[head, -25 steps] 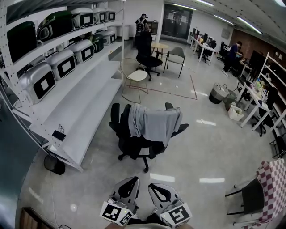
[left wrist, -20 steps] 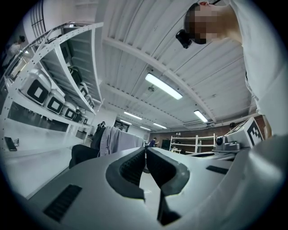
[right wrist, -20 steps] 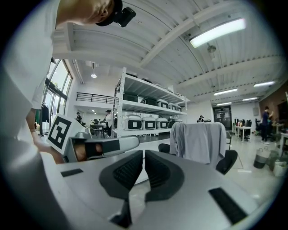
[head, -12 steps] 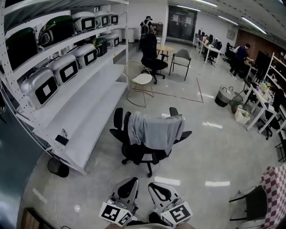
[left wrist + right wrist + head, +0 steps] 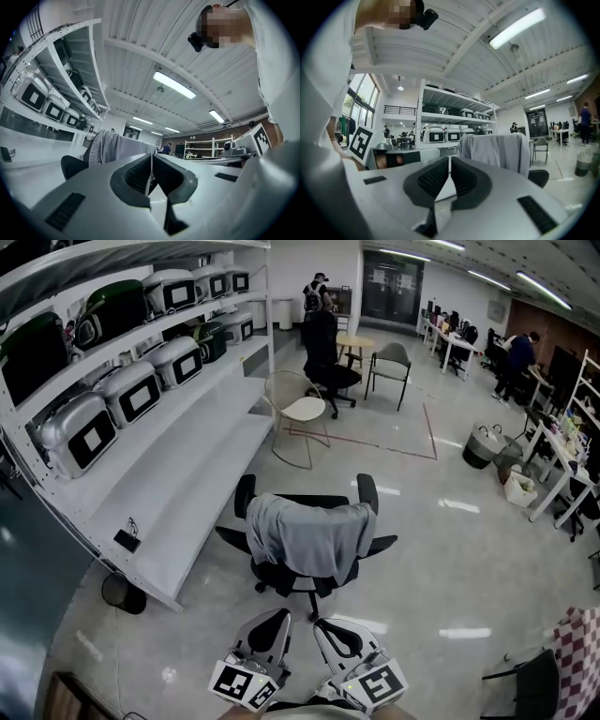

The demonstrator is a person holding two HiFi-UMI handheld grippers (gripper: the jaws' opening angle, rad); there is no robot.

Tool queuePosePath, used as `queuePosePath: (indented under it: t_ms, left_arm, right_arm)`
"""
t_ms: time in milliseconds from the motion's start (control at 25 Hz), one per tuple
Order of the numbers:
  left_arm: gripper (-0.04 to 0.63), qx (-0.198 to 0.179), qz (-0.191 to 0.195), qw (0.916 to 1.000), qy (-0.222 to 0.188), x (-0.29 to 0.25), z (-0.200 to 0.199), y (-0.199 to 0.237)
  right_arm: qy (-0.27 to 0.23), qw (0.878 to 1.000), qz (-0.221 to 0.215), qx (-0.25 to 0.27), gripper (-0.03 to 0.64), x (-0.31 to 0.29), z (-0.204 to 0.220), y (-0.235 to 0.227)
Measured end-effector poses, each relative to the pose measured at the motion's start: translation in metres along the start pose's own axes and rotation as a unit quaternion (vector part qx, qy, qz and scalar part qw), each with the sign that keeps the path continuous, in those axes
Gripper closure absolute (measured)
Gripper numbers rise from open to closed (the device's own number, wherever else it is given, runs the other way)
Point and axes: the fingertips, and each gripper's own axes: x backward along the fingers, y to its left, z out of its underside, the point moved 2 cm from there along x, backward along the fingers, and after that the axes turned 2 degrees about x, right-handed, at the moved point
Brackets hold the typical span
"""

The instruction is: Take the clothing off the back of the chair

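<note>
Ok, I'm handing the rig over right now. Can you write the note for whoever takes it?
Left tool: shut, empty.
Right tool: shut, empty.
Both are held low and level in front of the person, short of the chair.
Grey garment: draped over the back of the black office chair, straight ahead on the floor.
Done: nothing gripped or lifted yet.
Left: close in, open a tool, grip the garment, lift it clear of the chair back.

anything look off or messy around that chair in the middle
Only the grey garment: it is slung over the back of the black office chair, bunched into folds at the picture's left and hanging unevenly. The chair stands by itself beside the white shelving. Nothing looks spilled or broken.
</note>
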Motion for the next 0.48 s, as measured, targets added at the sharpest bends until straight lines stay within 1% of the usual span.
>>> queuePosePath:
  t_ms: [240,480]
  left_arm:
    - [0.577,-0.015,-0.026,0.9995,0.003,-0.037,0.009,-0.005]
    - [0.577,-0.026,-0.062,0.9976,0.015,-0.048,0.013,0.004]
  right_arm:
    - [-0.009,1.0,-0.021,-0.006,0.597,0.001,0.005,-0.044]
    - [-0.012,0.999,-0.029,-0.021,0.597,-0.003,0.01,-0.072]
